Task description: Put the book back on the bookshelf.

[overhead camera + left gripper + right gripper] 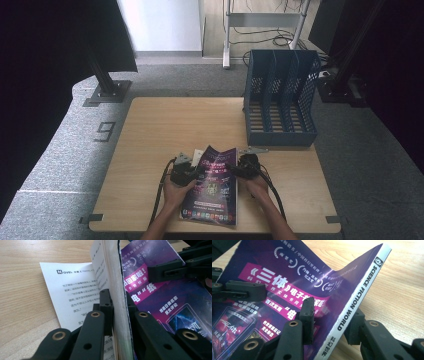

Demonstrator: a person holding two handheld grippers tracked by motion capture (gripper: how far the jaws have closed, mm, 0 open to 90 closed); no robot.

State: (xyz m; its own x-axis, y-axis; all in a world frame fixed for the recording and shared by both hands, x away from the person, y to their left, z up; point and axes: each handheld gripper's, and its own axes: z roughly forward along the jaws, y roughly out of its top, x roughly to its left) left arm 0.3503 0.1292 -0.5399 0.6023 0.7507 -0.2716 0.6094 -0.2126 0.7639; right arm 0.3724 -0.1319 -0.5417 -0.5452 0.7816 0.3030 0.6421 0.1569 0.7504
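Observation:
A magazine (212, 185) with a purple cover lies near the front edge of the wooden table (160, 125), lifted between both grippers. My left gripper (196, 172) is shut on its page edge; in the left gripper view the pads (117, 305) pinch the pale page block, the cover (155, 300) faces right and a white printed page (72, 292) lies open to the left. My right gripper (236, 170) straddles the spine side. In the right gripper view its jaws (331, 317) stand either side of the white spine (359, 295), one above the cover, one under it, with a gap.
A blue three-slot file rack (281, 97) stands at the table's back right. A small metal piece (253, 149) lies in front of it. A black stand base (107, 92) sits on the grey floor at the back left. The table's left half is bare wood.

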